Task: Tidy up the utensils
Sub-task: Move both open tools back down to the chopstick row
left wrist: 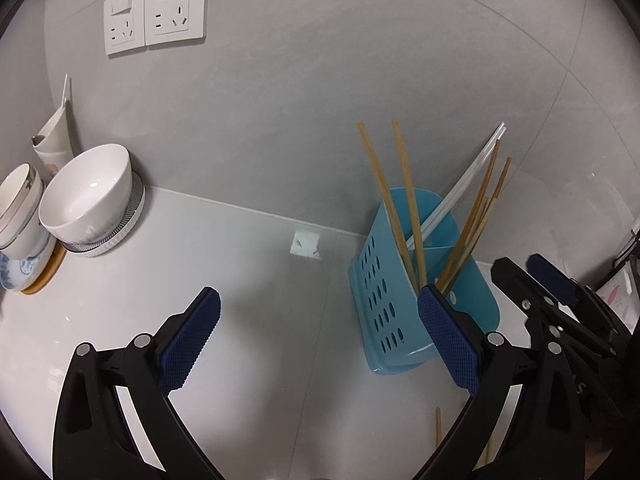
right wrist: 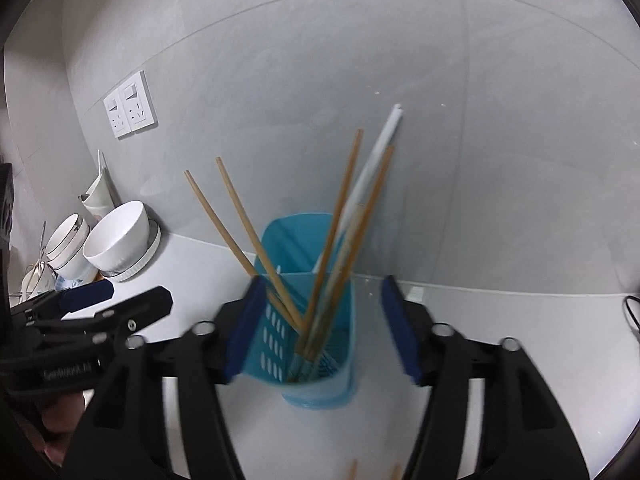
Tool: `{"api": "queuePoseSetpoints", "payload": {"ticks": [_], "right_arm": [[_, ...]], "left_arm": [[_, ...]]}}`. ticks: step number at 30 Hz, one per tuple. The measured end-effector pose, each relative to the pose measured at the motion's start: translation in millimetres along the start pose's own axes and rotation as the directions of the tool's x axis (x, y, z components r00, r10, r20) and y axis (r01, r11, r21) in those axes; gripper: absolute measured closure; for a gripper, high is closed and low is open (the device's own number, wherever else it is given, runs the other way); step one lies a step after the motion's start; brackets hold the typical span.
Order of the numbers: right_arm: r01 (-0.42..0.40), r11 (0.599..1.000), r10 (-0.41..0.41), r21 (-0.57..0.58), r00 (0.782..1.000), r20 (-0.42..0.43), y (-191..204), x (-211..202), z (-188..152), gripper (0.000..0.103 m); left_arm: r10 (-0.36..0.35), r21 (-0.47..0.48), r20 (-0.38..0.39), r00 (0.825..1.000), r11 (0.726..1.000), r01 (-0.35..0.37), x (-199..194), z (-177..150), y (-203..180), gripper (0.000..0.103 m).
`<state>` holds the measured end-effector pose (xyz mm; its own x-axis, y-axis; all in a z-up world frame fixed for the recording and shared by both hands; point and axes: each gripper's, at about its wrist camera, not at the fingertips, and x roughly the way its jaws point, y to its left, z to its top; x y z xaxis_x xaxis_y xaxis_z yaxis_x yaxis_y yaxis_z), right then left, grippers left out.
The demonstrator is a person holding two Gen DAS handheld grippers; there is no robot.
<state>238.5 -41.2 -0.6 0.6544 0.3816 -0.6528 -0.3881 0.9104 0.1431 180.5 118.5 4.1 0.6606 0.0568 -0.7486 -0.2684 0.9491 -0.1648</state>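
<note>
The pale grey countertop (left wrist: 256, 264) carried a perforated blue plastic utensil holder (right wrist: 320, 360) at its back, holding wooden chopsticks (right wrist: 236, 216) fanned toward eleven and one o'clock; both the left gripper (left wrist: 320, 336) and right gripper (right wrist: 320, 320) stood spread, empty; writing on the gripper body was unreadable.

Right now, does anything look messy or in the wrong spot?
Yes. A few wooden chopsticks lie loose on the white counter in front of the blue holder, while the rest stand inside it, leaning in different directions. The bowls at the left are stacked at a tilt.
</note>
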Motion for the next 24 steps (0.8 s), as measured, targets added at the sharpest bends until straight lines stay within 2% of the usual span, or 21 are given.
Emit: {"api": "queuePoseSetpoints", "payload": {"ticks": [1,8,14,17,24], "right_arm": [[0.009,1.000,-0.009,0.005,1.000,-0.009,-4,-4,-1,0.032],[0.058,0.998,-0.056,0.036,0.996,-0.071,-23,-26,-12,0.011],[0.090,0.995,-0.084,0.040,0.988,-0.133,-40,-38,-35,0.008],[0.110,0.992,-0.099,0.054,0.979,-0.180,-51,-41,-49,0.008],[0.166,0.985,-0.146,0.054,0.955,-0.260,-74,-51,-85,0.008]], "left_arm": [[0.001,0.001,0.002,1.000,1.000,-0.001,-2,0,-1,0.006],[-0.013,0.023,-0.018,1.000,1.000,0.014,-12,-10,-15,0.006],[-0.038,0.048,-0.048,0.998,0.998,0.040,-16,-24,-26,0.006],[-0.052,0.080,-0.084,0.995,0.995,0.059,-15,-36,-33,0.006],[-0.080,0.092,-0.161,0.984,0.991,0.096,-11,-66,-45,0.006]]}}
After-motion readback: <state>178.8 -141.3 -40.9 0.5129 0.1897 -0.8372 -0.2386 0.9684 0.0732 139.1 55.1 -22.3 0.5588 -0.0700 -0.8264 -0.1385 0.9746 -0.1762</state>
